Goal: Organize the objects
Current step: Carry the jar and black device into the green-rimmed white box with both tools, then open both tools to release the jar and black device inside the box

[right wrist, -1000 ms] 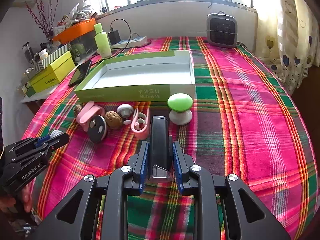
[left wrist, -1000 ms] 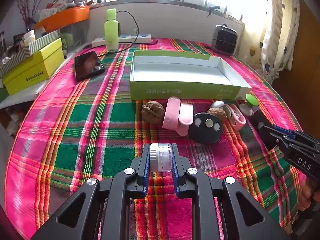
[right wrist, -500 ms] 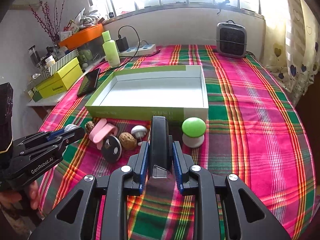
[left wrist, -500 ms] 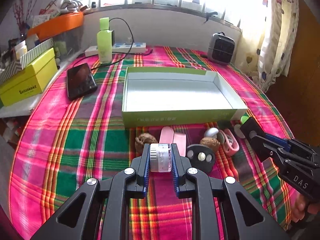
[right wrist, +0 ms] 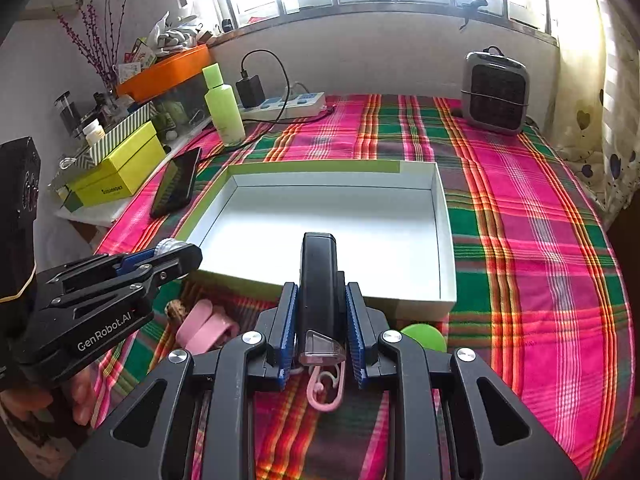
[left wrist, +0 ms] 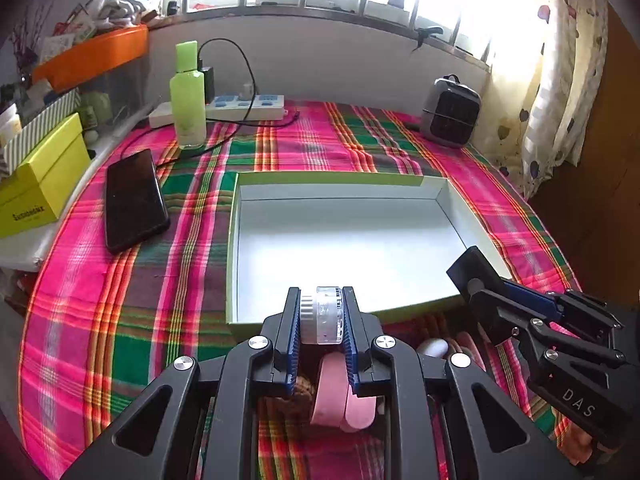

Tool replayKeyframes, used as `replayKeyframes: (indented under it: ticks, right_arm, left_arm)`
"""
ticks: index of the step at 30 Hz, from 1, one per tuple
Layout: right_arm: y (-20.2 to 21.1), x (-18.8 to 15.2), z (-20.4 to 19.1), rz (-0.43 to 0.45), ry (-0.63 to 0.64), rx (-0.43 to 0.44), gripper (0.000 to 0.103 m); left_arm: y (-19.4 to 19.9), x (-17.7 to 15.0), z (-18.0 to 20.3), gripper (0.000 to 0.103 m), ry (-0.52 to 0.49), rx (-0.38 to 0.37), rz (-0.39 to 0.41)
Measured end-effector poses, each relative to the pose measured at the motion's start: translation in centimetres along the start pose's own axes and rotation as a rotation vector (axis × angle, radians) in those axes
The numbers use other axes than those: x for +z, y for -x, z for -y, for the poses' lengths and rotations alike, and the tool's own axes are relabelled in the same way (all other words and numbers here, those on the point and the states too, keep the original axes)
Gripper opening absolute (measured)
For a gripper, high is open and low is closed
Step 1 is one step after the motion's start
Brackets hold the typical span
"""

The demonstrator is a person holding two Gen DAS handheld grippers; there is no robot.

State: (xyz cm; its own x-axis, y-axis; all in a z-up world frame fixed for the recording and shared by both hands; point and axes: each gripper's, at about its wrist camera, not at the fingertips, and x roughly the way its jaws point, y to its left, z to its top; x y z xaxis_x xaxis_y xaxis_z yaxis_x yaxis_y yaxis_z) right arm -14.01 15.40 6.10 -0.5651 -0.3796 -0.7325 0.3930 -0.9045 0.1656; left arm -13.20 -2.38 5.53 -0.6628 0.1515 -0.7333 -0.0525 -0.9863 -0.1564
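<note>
My left gripper is shut on a small white ridged round object, held above the near wall of the open green-and-white box. My right gripper is shut on a long black device with a clear tip, also above the box's near wall. The box holds nothing. Below the grippers on the plaid cloth lie a pink clip, a walnut, a white egg-shaped piece, a pink hook and a green-capped mushroom shape. Each gripper shows in the other's view: the left gripper, the right gripper.
A black phone lies left of the box. A green bottle, a power strip with cables and a small grey heater stand at the back. Yellow boxes and an orange tray crowd the left shelf. A hand grips the left tool.
Both grippers have moved forward and a little up, from behind the row of small objects to the box's near wall, each still holding its object.
</note>
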Motion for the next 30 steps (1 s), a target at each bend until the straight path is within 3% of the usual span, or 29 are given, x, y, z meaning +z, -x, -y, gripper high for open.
replayKeyframes:
  ticks: [16, 30]
  right_arm:
    - [-5.6, 4.4, 0.9, -0.045, -0.022, -0.027, 0.025]
    - [-9.2, 6.0, 1.3, -0.088, -0.018, -0.037, 0.024]
  left_arm:
    - [-6.3, 4.8, -0.9, 0.017, 0.018, 0.020, -0.056]
    - [-10.1, 6.2, -1.7, 0.017, 0.015, 0.053, -0.108]
